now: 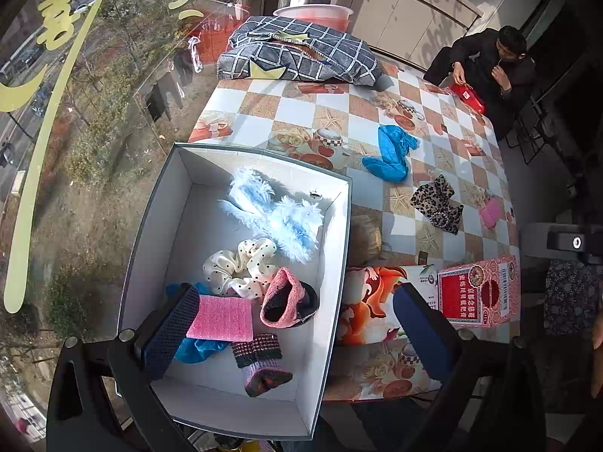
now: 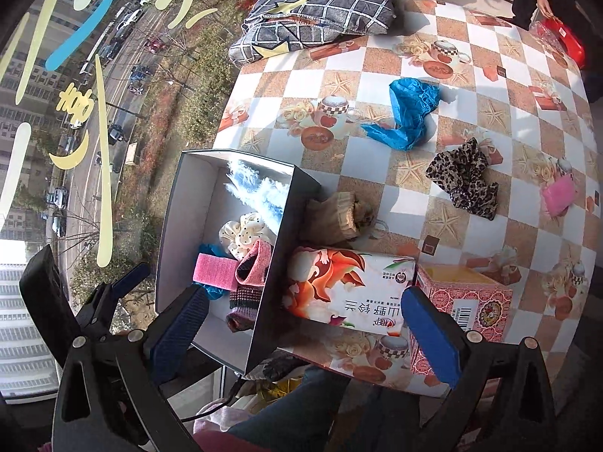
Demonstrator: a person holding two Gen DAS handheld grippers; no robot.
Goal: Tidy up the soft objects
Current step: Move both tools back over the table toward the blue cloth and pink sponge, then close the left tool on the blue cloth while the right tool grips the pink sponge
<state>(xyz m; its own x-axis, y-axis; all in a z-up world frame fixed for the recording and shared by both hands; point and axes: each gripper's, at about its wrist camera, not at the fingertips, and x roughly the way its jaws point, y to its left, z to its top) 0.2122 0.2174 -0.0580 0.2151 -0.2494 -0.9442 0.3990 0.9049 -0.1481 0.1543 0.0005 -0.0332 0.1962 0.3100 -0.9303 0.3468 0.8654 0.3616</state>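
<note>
Both tongs stand wide and hold nothing: the left tongs [image 1: 297, 324] hang over the near end of the box [image 1: 341, 226], the right tongs [image 2: 305, 324] over its near right corner. Inside the box lie the fluffy blue piece [image 1: 279, 214], dotted scrunchie [image 1: 241, 263], pink pad [image 1: 222, 318] and knitted cuffs [image 1: 286, 297], so I judge a drop just done and the next pick due. Right of the box on the desk [image 2: 377, 75] wait the beige piece [image 2: 335, 218] touching its wall, the leopard scrunchie [image 2: 465, 179], blue cover [image 2: 409, 113] and pink piece [image 2: 559, 192]; the beige one, closest, calls for a short reach and a firm pinch.
</note>
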